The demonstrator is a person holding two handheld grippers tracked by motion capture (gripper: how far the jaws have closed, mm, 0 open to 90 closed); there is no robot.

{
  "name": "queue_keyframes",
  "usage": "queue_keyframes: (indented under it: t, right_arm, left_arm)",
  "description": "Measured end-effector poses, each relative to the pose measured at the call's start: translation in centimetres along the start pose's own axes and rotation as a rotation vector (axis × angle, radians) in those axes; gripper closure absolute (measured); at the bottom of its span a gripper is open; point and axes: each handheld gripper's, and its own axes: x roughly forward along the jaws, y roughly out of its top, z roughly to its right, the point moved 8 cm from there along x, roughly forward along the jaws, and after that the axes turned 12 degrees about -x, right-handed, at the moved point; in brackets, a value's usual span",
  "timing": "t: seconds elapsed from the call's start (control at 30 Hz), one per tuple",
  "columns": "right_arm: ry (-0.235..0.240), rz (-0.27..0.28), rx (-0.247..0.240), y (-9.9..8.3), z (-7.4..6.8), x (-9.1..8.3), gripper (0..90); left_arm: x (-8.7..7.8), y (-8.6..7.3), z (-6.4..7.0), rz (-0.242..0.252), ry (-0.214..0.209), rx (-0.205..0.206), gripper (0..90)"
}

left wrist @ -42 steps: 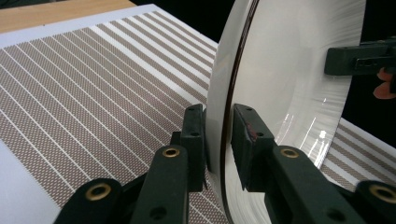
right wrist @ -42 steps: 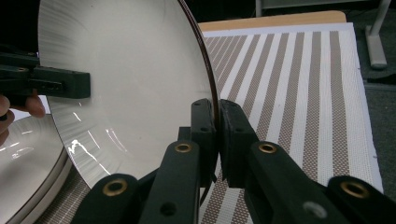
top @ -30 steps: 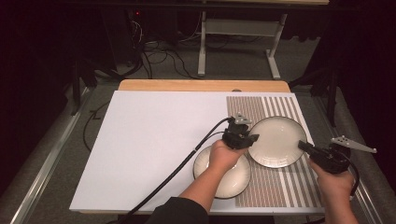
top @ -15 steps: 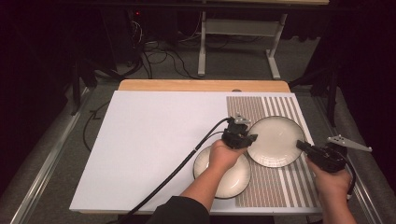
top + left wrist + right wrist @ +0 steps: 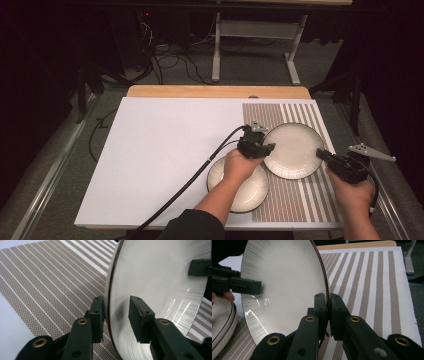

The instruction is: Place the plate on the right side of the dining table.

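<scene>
A white plate with a dark rim (image 5: pixel 295 145) (image 5: pixel 155 277) (image 5: pixel 284 277) sits at the far part of a striped placemat (image 5: pixel 300 200). My right gripper (image 5: pixel 321 153) (image 5: pixel 328 298) is shut on its right rim. My left gripper (image 5: pixel 265 147) (image 5: pixel 117 307) is open at the opposite rim, one jaw under the edge and the other held off the inner face. A second plate (image 5: pixel 250 192) (image 5: pixel 222 312) lies nearer, partly under my left hand. From the gripper views the held plate looks tilted off the mat.
The placemat covers the right end of a white board (image 5: pixel 165 145) on a wooden table (image 5: pixel 215 91). A black cable (image 5: pixel 190 182) trails from the left gripper across the board. A desk frame and cables stand on the floor beyond.
My right gripper has edged slightly left along with the plate's right rim. The left gripper has stayed at the left rim.
</scene>
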Motion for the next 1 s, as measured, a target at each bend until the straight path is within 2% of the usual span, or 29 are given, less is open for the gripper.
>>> queue_keyframes:
  t: [0.23,0.33,0.6,0.73,0.9,1.0]
  right_arm:
    - [-0.014,-0.008,-0.009,0.1,0.0,0.1,86.9]
    - [-0.015,-0.009,-0.008,0.1,0.0,0.1,86.9]
    - [-0.020,-0.010,-0.018,0.2,-0.1,0.1,86.9]
    - [-0.023,-0.013,-0.022,0.2,-0.1,0.1,86.8]
    - [-0.030,-0.018,-0.020,0.1,-0.1,0.1,86.6]
    - [-0.032,-0.021,-0.023,0.1,-0.1,0.0,86.6]
  left_arm:
    - [-1.0,0.8,0.1,0.037,0.007,0.014,57.3]
    - [-1.5,1.0,0.1,0.043,0.011,0.038,55.0]
    - [-3.8,1.5,-0.9,0.079,0.036,0.059,45.0]
    - [-5.9,1.4,-1.7,0.109,0.048,0.077,41.4]
    - [-9.2,0.8,-3.6,0.149,0.058,0.056,36.3]
    - [-11.6,0.1,-5.3,0.179,0.088,0.054,32.3]
